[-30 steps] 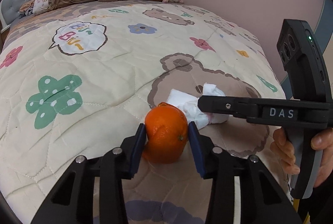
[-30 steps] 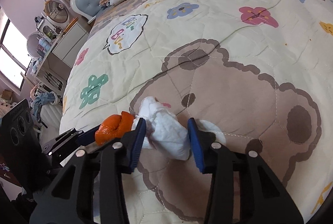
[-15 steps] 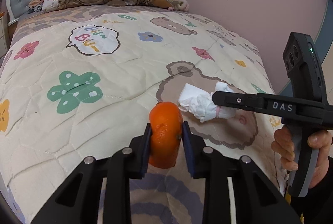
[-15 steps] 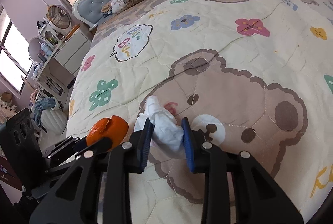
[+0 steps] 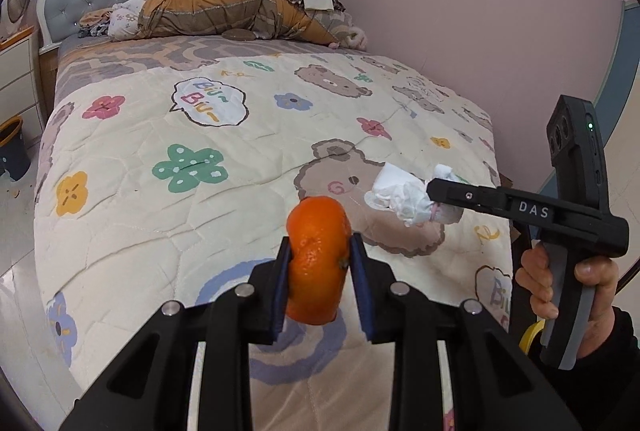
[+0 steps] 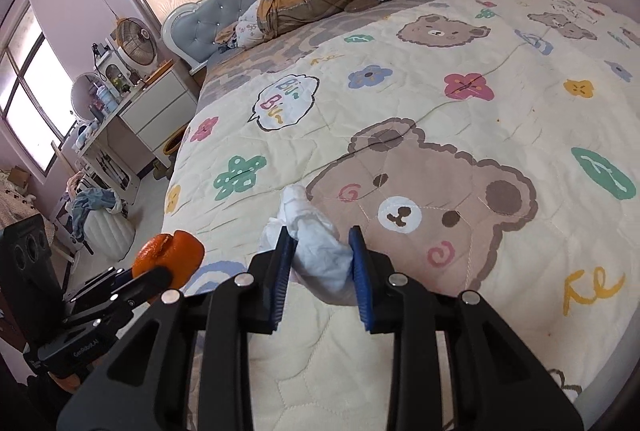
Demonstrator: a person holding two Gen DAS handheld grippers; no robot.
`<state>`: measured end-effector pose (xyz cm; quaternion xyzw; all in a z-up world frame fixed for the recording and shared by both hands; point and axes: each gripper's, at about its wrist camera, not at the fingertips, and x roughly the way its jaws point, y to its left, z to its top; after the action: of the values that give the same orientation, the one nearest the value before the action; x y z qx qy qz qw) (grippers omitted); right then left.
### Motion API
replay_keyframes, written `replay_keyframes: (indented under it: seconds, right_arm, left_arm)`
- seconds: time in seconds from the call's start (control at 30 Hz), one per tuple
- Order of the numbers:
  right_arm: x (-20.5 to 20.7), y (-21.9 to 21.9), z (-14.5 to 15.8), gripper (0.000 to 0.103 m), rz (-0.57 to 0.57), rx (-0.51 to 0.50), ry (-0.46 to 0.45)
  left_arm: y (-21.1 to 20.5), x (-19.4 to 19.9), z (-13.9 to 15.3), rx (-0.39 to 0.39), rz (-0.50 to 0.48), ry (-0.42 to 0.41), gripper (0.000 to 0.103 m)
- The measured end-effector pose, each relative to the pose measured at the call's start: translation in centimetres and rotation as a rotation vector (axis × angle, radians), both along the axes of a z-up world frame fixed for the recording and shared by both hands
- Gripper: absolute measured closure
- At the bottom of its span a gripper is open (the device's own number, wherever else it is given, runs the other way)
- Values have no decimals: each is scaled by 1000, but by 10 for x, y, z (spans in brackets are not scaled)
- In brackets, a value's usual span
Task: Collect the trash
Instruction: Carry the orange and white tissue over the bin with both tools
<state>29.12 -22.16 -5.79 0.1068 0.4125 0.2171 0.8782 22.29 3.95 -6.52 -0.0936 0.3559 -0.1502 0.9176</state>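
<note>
Jaws clamped since earlier | left: orange peel (image 5: 318, 259) | right: tissue wad (image 6: 320, 255) | both lifted off quilt (image 5: 160, 231)

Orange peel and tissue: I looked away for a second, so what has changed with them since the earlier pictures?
Both were taken hold of and lifted. The left gripper closed on the orange peel and the right gripper closed on the tissue; each now hangs clear above the quilt, where before they lay on it. Both grippers pulled back toward the foot of the bed. The quilt and the bedding pile stayed put.
</note>
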Motion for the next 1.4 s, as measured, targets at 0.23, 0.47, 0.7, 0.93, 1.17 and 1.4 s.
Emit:
replay_keyframes:
  seconds: [0.23,0.47,0.7,0.93,1.17,1.4]
  right_arm:
    - [-65,-22,29,76,-21,-5,-78]
    - [-133,-51,60,76,-70,-23,-155]
    - [-196,-87,73,75,-171,-53,-184]
    - [-252,-127,76,75,-262,-57,-202]
    - [-296,-162,76,75,-330,-53,-212]
    - [-331,-183,81,75,-387,-79,-235]
  left_arm:
    - [-15,-48,34,-12,-16,-59,76]
    - [-40,-94,65,-26,-80,-120,76]
    - [-62,-128,75,-72,-143,-127,76]
    - [-91,-156,88,-65,-226,-157,76]
    - [-123,-187,102,-34,-307,-215,76]
    - [-151,-208,110,4,-373,-260,76]
